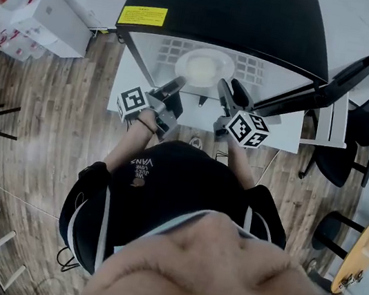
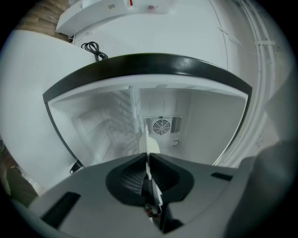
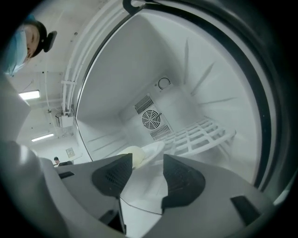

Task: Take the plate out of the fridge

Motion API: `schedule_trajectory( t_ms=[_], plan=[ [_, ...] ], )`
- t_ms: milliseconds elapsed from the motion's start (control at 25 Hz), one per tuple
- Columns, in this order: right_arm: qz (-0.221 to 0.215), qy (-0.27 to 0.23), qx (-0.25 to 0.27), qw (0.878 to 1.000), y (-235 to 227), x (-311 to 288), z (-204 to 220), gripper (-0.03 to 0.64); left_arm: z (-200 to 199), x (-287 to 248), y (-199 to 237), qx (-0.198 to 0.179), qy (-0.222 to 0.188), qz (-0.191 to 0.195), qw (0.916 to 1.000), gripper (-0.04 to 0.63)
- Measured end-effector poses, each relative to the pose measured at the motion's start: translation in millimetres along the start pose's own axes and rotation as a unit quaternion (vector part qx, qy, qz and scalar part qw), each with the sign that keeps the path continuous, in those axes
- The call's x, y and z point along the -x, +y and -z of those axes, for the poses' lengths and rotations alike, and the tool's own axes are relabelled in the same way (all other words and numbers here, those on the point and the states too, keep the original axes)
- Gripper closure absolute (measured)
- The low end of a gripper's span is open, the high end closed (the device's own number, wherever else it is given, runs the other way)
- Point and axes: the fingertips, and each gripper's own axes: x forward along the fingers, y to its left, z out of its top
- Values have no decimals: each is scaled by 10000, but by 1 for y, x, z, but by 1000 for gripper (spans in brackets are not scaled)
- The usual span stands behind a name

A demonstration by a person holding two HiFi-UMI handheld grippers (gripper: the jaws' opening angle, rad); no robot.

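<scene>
- Our left gripper (image 2: 147,158) pinches the near-left rim of the plate (image 1: 205,67), ready to draw it from the fridge (image 1: 227,17) (it sits inside, not yet out).
- Our right gripper (image 3: 146,160) hovers spread and empty, free to steady the right rim.

plate (image 1: 205,67): round, pale cream, face up inside the open fridge (image 1: 228,10), over the front of the white wire shelf (image 1: 254,67). near rim pinched between the jaws of the left gripper (image 1: 179,83). fridge: black top, white interior, door swung open.
</scene>
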Motion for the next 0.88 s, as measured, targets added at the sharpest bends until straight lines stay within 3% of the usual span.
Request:
schedule_trajectory(
  t_ms=[360,640,880],
  plan=[
    [-298,4,-902,9955,-1,-9,5,414,1,0,1,149,-4,-71,9999,561],
    [-417,21,-1098,9931,2,-11,5,419,-2,1,3,-33,51,-60,10000,561],
    [-513,6,-1044,9932,6,-12,4,471,-1,-1,2,20,78,-21,10000,561]
  ],
)
